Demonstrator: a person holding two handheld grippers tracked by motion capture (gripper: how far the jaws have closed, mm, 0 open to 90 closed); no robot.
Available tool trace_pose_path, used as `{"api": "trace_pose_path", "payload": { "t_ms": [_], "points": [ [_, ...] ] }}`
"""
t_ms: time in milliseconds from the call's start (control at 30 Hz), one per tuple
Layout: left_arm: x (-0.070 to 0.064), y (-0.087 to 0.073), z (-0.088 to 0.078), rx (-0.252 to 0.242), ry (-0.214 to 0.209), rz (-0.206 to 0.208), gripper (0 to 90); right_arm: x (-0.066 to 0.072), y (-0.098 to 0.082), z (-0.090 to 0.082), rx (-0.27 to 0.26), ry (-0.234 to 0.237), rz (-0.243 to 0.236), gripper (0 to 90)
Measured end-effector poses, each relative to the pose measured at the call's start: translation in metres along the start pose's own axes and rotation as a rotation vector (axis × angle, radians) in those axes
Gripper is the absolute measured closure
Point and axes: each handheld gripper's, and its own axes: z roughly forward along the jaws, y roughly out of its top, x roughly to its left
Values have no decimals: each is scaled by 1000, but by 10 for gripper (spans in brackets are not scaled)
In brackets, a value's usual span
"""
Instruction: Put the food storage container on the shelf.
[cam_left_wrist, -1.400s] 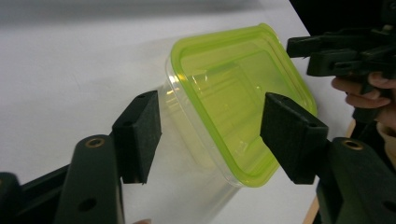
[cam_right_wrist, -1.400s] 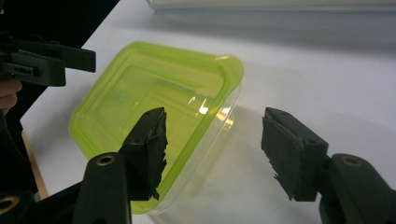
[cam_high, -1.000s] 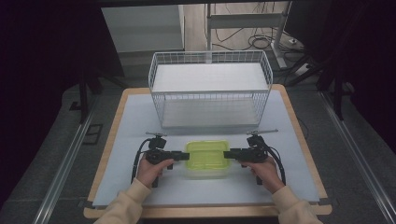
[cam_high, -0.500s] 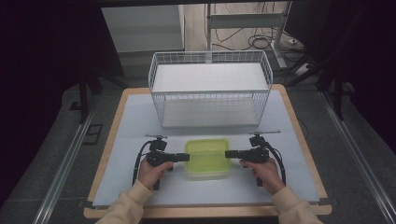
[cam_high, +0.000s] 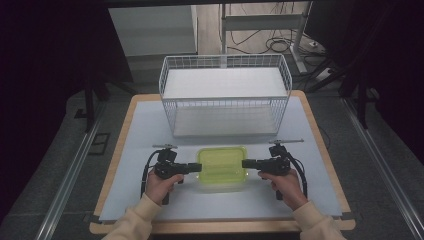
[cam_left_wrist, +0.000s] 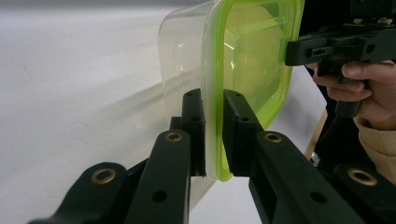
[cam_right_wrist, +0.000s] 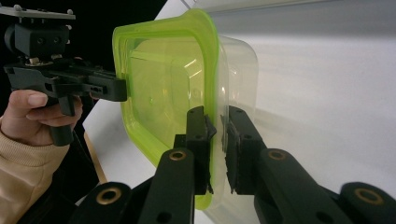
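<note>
High view: a clear container with a green lid (cam_high: 221, 167) sits on the white table mat (cam_high: 140, 135), in front of an empty white wire basket (cam_high: 225, 102). The left gripper (cam_high: 196, 168) meets its left edge, the right gripper (cam_high: 246, 163) its right edge, each held in one hand.

Left gripper view: the two black jaws, having just been closing, are clamped on the green lid rim (cam_left_wrist: 213, 130), one on either side of it.

Right gripper view: the jaws are pinched tight on the opposite rim (cam_right_wrist: 215, 140), the container tipped sideways in frame.
</note>
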Motion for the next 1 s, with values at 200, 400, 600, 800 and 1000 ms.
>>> {"api": "trace_pose_path", "payload": {
  "t_ms": [200, 400, 600, 800, 1000],
  "points": [
    [-2, 1, -3, -2, 0, 10, 805, 3, 0, -2, -10, 3, -13, 810],
    [-5, 2, -5, -13, 0, 19, 806, 5, 1, -4, -22, 5, -31, 809],
    [-8, 3, -8, -30, -4, 26, 807, 11, 3, -8, -37, -1, -57, 809],
    [-12, 5, -12, -41, -2, 41, 807, 16, 5, -11, -55, 0, -83, 809],
    [-17, 7, -16, -59, -15, 53, 807, 21, 8, -17, -69, 2, -109, 809]
  ]
}}
